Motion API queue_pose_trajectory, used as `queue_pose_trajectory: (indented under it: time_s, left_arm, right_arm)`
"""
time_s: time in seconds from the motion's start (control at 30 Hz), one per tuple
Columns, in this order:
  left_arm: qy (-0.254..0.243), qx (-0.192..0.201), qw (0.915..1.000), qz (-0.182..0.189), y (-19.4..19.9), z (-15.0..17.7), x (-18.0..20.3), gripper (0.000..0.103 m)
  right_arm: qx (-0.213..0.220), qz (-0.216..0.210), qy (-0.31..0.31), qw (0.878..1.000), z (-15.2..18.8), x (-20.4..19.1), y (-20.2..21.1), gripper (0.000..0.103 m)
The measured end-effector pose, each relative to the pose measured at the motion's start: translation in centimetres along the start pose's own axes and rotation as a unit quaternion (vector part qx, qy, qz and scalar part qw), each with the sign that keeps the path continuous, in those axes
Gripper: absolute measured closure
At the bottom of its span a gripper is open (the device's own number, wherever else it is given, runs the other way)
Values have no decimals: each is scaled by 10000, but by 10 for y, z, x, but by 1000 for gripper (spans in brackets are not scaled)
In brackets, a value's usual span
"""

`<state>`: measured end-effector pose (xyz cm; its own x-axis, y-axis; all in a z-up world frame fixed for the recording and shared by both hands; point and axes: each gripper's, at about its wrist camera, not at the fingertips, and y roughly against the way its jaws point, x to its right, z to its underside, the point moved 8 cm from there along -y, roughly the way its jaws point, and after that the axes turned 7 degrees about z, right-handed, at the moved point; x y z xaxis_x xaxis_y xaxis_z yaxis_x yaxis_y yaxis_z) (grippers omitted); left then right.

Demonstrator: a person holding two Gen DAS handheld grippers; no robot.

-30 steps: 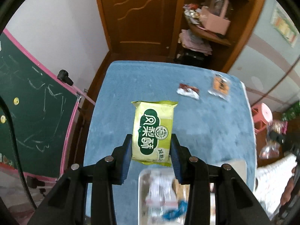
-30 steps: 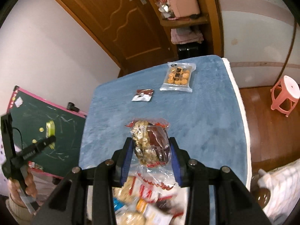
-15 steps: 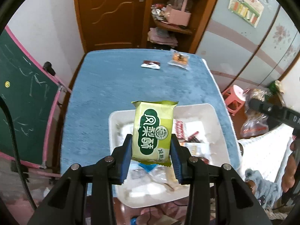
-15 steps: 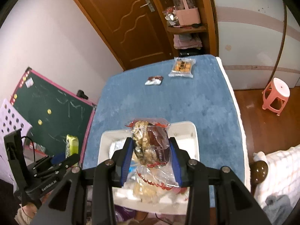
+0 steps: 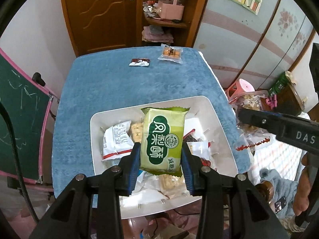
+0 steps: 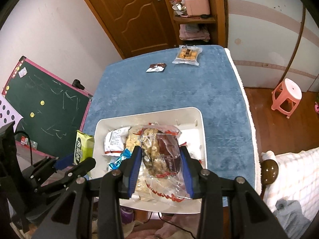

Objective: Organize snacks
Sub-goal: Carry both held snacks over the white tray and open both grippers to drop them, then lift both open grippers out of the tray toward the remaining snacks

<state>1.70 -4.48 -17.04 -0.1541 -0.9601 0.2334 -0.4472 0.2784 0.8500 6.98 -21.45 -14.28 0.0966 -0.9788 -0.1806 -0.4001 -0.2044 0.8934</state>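
My left gripper (image 5: 161, 159) is shut on a green snack packet (image 5: 162, 138) and holds it above the white bin (image 5: 219, 119) of snacks at the near end of the blue table. My right gripper (image 6: 161, 160) is shut on a clear bag of nuts and dates (image 6: 159, 151), held above the same bin (image 6: 201, 123). The left gripper with the green packet (image 6: 82, 149) also shows in the right wrist view, left of the bin. The right gripper's arm (image 5: 279, 125) shows in the left wrist view, right of the bin.
A small dark red packet (image 5: 139, 62) and a clear cookie pack (image 5: 170, 54) lie at the table's far end (image 5: 119, 75). A green chalkboard (image 6: 39, 99) stands left of the table. A pink stool (image 6: 287, 95) stands to the right. A wooden door and shelf are behind.
Both grippers have pulled back and up with their packets still held. The white bin, earlier only partly in view below, now shows whole under both packets.
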Motion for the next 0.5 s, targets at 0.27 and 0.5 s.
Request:
queue_pose_trajectory:
  time_s: [0.27,0.5]
  left_arm:
    - [-23,-23,9999,-112,-2,0,2,65]
    - [-113,196,9994,-268,7,-4,5,18]
  right_arm:
    - [21,47,314,9995,-3,-13,-5,64]
    - [-153,1,379,9992,-2,-20,-14,52]
